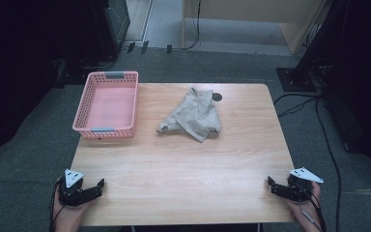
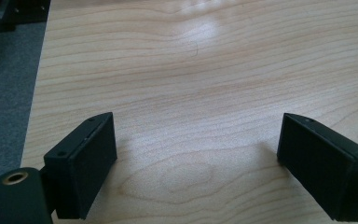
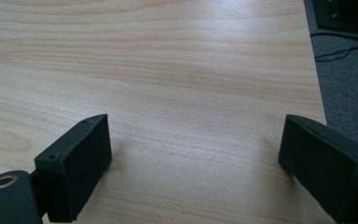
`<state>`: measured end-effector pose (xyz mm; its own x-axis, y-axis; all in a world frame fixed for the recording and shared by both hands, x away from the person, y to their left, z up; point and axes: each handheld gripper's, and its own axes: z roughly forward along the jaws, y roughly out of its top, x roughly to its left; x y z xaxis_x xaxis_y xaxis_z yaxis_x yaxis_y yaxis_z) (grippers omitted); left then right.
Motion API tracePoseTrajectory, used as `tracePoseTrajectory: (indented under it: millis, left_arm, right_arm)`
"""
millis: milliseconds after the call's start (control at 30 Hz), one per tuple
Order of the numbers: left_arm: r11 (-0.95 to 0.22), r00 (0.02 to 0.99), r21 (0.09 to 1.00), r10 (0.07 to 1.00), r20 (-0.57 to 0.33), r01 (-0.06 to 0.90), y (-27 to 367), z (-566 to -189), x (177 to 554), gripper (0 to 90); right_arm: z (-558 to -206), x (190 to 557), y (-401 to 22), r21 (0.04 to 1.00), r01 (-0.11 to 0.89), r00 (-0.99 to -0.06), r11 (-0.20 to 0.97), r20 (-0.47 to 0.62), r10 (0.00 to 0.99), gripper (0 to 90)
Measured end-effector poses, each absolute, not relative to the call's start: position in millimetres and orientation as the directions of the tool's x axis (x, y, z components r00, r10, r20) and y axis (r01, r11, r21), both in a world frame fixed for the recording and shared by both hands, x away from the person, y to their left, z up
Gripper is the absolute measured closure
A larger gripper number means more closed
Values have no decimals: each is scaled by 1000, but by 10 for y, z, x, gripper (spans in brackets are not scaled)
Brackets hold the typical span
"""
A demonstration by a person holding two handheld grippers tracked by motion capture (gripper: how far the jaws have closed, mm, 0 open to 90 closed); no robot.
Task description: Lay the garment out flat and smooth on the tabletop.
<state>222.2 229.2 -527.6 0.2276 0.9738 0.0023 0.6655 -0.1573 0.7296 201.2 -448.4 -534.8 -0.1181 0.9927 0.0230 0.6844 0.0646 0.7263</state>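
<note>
A crumpled beige cloth (image 1: pixel 193 115) lies on the far middle of the wooden table (image 1: pixel 183 164). To its left stands an empty pink basket (image 1: pixel 108 104) at the table's far left corner. My left gripper (image 1: pixel 95 187) rests at the near left corner, held by a hand, jaws wide apart over bare wood (image 2: pixel 196 154). My right gripper (image 1: pixel 273 185) sits at the near right corner, also open, with only tabletop between its jaws (image 3: pixel 193 154). Both are far from the cloth and the basket.
A small dark round spot (image 1: pixel 217 96) shows on the table behind the cloth. Grey carpet (image 1: pixel 38 135) surrounds the table, with cables (image 1: pixel 328 145) on the floor at the right and dark stands at the back corners.
</note>
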Motion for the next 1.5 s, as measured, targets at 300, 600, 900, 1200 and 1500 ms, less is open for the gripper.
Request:
tracePoseTrajectory:
  millis: [300,600,900,1200,1500]
  left_arm:
    - [-158,227,730,974,4,665,2290,-5276,2229,121]
    - [-158,227,730,974,5,665,2289,-5277,2229,121]
    - [-158,227,730,974,4,665,2289,-5277,2229,122]
    - [-156,224,729,974,3,666,2283,-5276,2224,122]
    - [-156,224,729,974,3,666,2283,-5276,2224,122]
  right_arm:
    - [-5339,2000,-4484,727,685,-78,43,14,997,99]
    - [-5150,2039,-4350,733,677,-107,65,11,994,98]
    - [-4833,2179,-4116,772,634,-191,54,89,978,98]
    - [-4618,2351,-3896,795,602,-232,75,85,969,99]
    - [-4460,2572,-3610,808,579,-285,114,69,956,99]
